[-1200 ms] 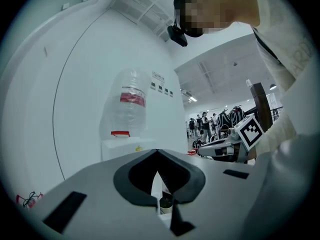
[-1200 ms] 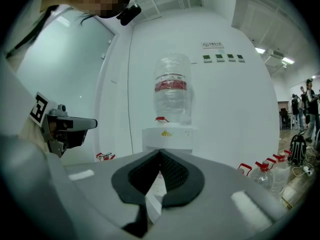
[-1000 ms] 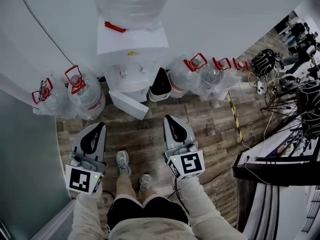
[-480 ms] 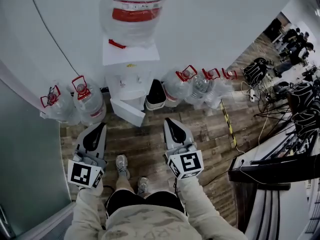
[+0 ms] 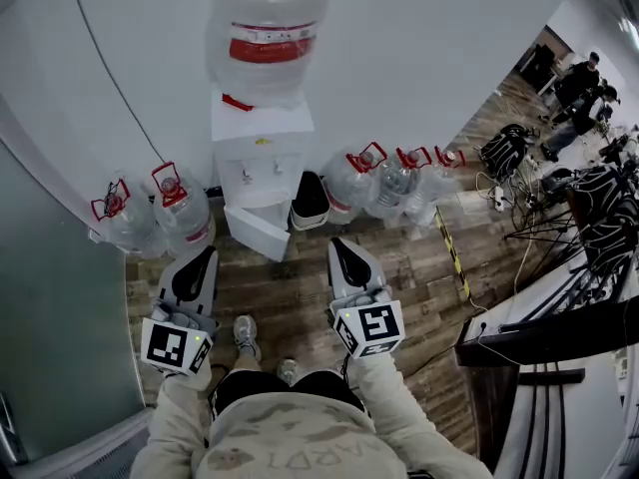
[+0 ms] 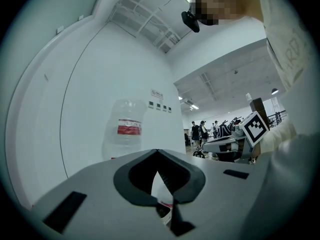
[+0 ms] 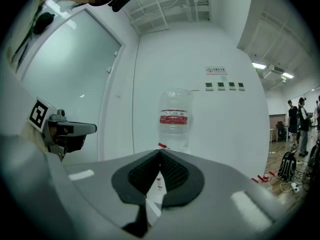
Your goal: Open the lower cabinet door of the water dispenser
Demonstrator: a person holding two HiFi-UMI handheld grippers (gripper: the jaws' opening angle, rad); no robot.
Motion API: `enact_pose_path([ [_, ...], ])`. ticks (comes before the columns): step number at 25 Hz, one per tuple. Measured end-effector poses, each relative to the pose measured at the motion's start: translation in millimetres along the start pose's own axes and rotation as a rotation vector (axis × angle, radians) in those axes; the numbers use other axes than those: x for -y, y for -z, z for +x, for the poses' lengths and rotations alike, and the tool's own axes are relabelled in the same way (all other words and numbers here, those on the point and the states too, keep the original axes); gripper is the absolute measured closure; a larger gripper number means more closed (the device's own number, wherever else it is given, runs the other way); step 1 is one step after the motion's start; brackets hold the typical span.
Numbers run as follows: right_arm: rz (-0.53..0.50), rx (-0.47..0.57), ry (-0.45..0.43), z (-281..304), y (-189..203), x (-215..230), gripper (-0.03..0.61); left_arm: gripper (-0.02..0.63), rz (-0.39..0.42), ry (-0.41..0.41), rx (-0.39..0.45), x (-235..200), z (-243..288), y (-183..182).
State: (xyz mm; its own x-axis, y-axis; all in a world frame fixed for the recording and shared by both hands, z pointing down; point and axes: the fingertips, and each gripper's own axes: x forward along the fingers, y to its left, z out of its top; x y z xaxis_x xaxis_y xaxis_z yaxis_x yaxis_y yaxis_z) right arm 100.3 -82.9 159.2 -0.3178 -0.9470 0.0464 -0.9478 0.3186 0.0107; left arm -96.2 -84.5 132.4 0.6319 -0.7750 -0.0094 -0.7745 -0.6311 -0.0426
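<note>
The door [image 5: 258, 234] of the dispenser's lower cabinet stands open. It is a white panel swung out from the foot of the dispenser [image 5: 262, 150] over the wooden floor [image 5: 300, 302], slanting toward the person. The dispenser is white and stands against the wall [image 5: 419, 58]. A big clear bottle [image 5: 268, 28] with a red label is upended on top of it.

A black bin [image 5: 310, 200] sits just beside the dispenser on the head view's right. Past the bin, three jugs [image 5: 351, 180] with red handles stand in a row along the wall. Two more jugs [image 5: 182, 208] stand on the dispenser's other side, near a glass panel [image 5: 50, 317].

Both grippers are held short of the door, apart from it and touching nothing. The left gripper [image 5: 206, 252] points at the floor in front of the two jugs. Its own view shows its jaws brought together at the tips with nothing between them. The right gripper [image 5: 335, 242] points toward the bin, and its jaws are likewise closed and empty. Through the gap behind each pair of tips a strip of the white dispenser shows.

The person's shoes [image 5: 246, 329] are on the floor between the grippers. Off to the right are a desk [image 5: 539, 329] with cables, and people [image 5: 574, 83] stand farther back.
</note>
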Motion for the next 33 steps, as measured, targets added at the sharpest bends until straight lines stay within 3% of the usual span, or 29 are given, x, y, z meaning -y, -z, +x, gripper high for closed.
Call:
enact_pose_path([
  [11, -0.007, 0.022, 0.011, -22.9, -19.6, -4.9, 0.569, 0.612, 0.0, -0.019, 0.048, 10.2, -15.0, -24.8],
  [33, -0.019, 0.054, 0.005, -36.1, -35.5, -8.1, 0.569, 0.611, -0.01, -0.027, 0.081, 23.7, -19.8, -40.3],
])
